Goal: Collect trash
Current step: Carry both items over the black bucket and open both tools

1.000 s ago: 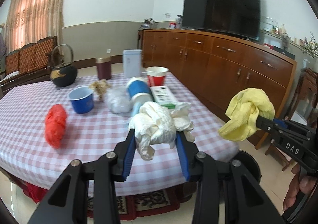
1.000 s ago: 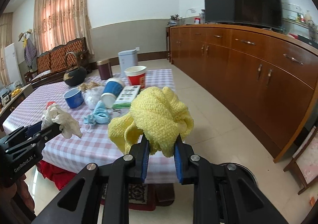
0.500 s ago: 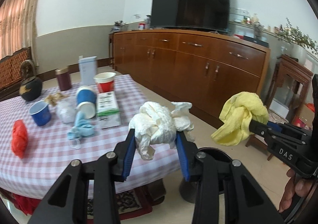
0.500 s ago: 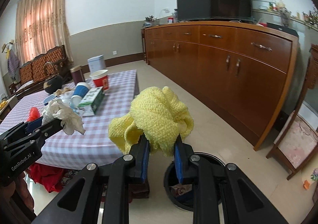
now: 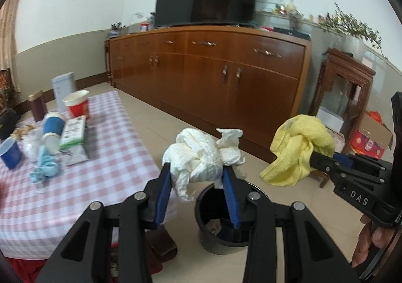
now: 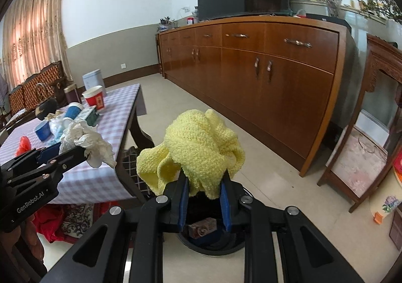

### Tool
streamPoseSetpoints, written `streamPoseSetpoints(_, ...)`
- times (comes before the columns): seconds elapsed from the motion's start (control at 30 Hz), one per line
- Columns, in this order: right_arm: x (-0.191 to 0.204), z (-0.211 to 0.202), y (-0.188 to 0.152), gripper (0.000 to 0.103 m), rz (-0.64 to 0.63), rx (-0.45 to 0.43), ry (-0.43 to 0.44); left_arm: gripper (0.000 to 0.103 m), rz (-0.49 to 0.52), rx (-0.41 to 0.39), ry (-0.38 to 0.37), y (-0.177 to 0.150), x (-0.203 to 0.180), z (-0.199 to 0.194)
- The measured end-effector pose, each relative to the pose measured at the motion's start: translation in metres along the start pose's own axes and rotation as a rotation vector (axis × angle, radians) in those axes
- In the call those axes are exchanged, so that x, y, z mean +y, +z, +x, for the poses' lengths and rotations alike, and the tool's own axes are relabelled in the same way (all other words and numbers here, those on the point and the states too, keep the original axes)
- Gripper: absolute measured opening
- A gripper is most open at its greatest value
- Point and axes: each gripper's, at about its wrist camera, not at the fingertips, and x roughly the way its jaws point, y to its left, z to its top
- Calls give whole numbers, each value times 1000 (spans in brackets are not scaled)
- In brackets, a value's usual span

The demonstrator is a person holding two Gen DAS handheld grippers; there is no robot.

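My left gripper is shut on a crumpled white tissue wad, held above the floor beside the table. Just below and beyond it stands a black round trash bin with some rubbish inside. My right gripper is shut on a bunched yellow cloth, and the same bin shows under its fingers, partly hidden. The yellow cloth hangs to the right of the tissue in the left wrist view. The tissue wad appears at the left in the right wrist view.
A table with a pink checked cloth stands at the left, bearing paper cups, a blue cup, a carton and a blue mask. A long wooden sideboard with a television runs behind. Cardboard boxes sit at right.
Both grippers have swung right, away from over the table, with the tissue and the yellow cloth still held. The black bin has come into view beneath them.
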Motion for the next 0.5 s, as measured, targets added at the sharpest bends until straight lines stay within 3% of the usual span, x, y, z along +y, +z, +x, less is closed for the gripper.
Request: streamPoseSetpoints(0.5, -58, 55, -41, 24, -4, 132, 9, 41, 76, 129, -119, -31, -48, 70)
